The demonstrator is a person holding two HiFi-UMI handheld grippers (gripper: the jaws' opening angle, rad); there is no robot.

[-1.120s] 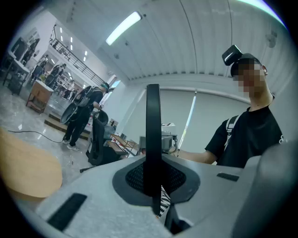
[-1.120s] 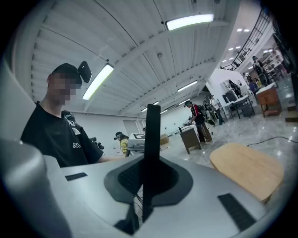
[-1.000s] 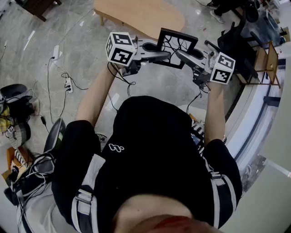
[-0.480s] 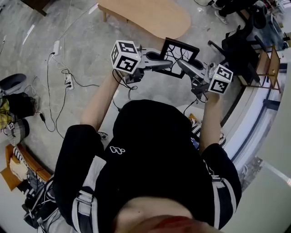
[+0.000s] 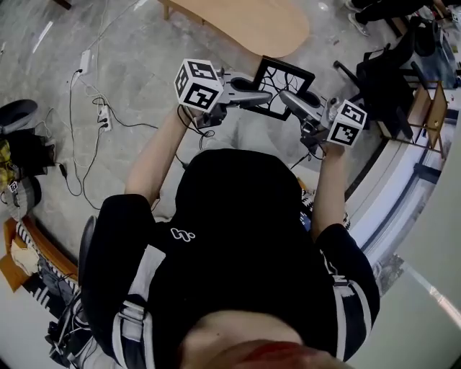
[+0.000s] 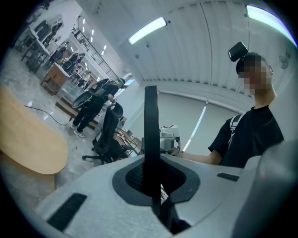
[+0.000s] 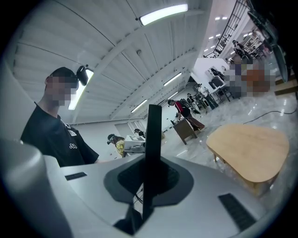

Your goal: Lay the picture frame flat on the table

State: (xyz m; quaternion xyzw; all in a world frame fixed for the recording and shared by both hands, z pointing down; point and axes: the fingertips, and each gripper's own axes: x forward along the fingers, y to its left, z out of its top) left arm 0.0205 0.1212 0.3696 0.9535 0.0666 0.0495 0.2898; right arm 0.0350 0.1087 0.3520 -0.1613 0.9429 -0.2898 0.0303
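Now, your left claw [image 5: 261, 99] is clamped on the left edge of the black picture frame [image 5: 287, 78] and your right claw [image 5: 288, 97] pinches its right edge. The frame hangs in the air between them, face tilted up toward you. The wooden tabletop [image 5: 245, 21] lies ahead, beyond the frame, so you likely carry it forward before lowering it flat.

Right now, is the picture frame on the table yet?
No: left gripper and right gripper hold the picture frame midair, off the table.

A power strip [image 5: 106, 117] lies on the grey floor [image 5: 137, 65].
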